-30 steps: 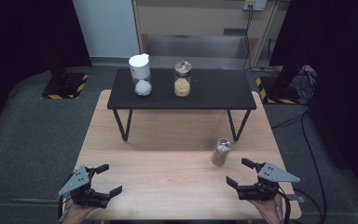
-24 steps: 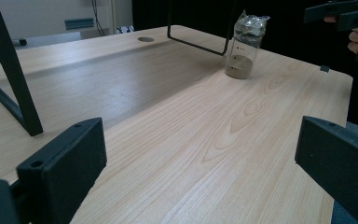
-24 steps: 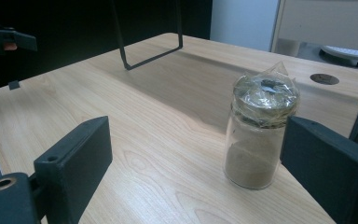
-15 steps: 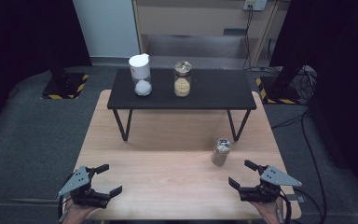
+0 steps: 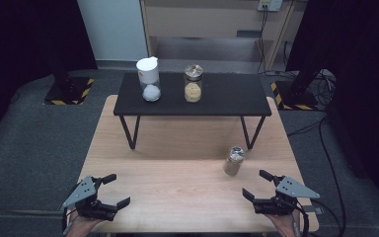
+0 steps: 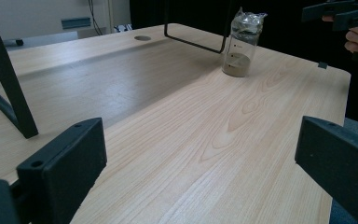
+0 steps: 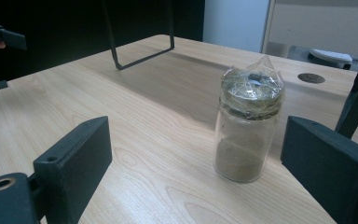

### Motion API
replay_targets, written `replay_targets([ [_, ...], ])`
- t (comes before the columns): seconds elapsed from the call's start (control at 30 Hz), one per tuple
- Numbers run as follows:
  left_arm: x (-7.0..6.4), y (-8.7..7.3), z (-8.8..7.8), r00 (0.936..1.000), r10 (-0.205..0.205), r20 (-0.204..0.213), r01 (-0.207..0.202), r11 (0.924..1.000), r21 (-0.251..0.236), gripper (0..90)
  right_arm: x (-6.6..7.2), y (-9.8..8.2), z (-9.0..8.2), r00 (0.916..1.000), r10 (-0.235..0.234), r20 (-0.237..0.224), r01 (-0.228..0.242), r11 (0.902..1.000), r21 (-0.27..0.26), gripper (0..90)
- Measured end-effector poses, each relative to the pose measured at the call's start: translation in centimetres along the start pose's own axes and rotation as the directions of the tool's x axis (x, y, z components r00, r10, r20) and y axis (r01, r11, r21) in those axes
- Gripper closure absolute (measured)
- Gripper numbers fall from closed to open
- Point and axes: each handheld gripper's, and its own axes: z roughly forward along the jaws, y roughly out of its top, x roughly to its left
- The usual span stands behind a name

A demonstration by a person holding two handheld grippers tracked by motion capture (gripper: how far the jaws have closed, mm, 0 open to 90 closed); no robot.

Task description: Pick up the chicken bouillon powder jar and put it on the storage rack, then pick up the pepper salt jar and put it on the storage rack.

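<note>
While two jars (image 5: 193, 84) top the black stand (image 5: 227, 96), nothing blocks the wrapped jar (image 7: 248, 125).

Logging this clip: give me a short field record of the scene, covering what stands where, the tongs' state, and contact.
surface: light wooden table
raised shelf: black low shelf on thin legs at the table's far side
on shelf: white-lidded jar at left, gold-lidded jar to its right, apart
on table: small glass jar, upright, plastic film over its lid, brownish powder in the bottom
left tongs: open, nothing between the jaws
right tongs: open, pointed toward the small glass jar
contact: none; the small jar stands ahead of the right jaws
</note>
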Motion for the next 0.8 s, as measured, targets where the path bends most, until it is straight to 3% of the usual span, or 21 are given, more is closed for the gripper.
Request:
replay_targets([
  [0.33, 0.28, -0.2, -0.26, 0.9999, -0.011, -0.001, 0.011, 0.9999, -0.006, 1.1, -0.14, -0.02, 0.21, 0.9997, 0.022, 0.01, -0.022, 0.9998, 0.001, 9.2],
  [0.57, 0.26, -0.18, -0.21, 0.9999, -0.012, -0.002, 0.012, 0.9999, -0.005, 1.1, -0.03, 0.03, 0.19, 0.9999, 0.01, 0.011, -0.01, 0.9999, 0.002, 9.1],
  [0.8, 0.25, -0.14, -0.13, 0.9999, -0.012, -0.002, 0.012, 0.9999, -0.006, 1.1, -0.13, -0.18, -0.32, 0.9994, 0.03, 0.017, -0.03, 0.9992, -0.025, 9.0],
])
